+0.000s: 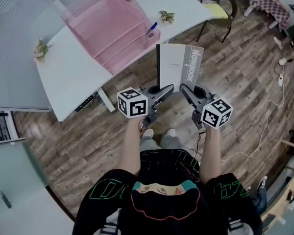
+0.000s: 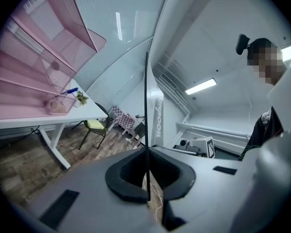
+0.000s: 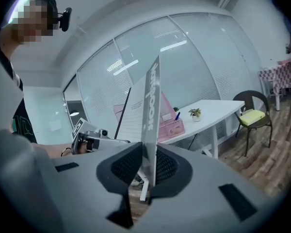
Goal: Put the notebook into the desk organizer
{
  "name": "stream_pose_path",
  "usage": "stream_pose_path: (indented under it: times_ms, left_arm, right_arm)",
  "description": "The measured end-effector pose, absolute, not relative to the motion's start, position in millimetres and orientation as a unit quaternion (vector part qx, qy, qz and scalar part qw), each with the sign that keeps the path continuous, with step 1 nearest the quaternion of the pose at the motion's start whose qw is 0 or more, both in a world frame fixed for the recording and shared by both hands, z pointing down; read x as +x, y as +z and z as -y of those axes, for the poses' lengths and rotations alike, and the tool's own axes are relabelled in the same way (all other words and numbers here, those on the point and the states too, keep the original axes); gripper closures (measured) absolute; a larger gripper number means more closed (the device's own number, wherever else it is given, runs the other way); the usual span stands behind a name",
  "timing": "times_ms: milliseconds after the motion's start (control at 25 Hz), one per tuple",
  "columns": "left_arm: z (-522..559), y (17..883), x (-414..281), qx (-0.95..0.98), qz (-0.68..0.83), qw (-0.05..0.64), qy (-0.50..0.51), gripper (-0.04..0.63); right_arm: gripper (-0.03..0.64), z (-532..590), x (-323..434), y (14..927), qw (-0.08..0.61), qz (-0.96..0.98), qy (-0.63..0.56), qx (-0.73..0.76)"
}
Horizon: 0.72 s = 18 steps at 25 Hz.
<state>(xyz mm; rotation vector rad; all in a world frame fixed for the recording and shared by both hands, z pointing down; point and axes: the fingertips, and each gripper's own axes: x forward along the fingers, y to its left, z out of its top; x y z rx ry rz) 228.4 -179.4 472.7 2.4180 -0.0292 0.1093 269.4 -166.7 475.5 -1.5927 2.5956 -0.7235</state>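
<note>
A grey notebook (image 1: 179,67) stands upright in the air over the wood floor, in front of the person, held between both grippers. My left gripper (image 1: 170,88) is shut on its lower left edge; in the left gripper view that edge shows as a thin dark line (image 2: 146,130) between the pads. My right gripper (image 1: 184,88) is shut on the lower right, at the printed spine (image 3: 150,106). The pink wire desk organizer (image 1: 112,28) stands on the white desk (image 1: 73,77), up and to the left of the notebook, apart from it.
A blue pen (image 1: 152,29) sits in the organizer's front cup. Small plants (image 1: 166,16) (image 1: 40,48) stand on the desk. A chair with a yellow cushion (image 1: 216,9) is beyond the desk's right end. A white cable (image 1: 264,116) runs over the floor at the right.
</note>
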Motion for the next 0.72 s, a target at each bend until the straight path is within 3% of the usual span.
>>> stream_pose_path:
  times_ms: [720]
  left_arm:
    - [208,532,129,0.872,0.152,0.465,-0.012,0.594]
  right_arm:
    - [0.586,207,173,530,-0.054,-0.868,-0.294,-0.396]
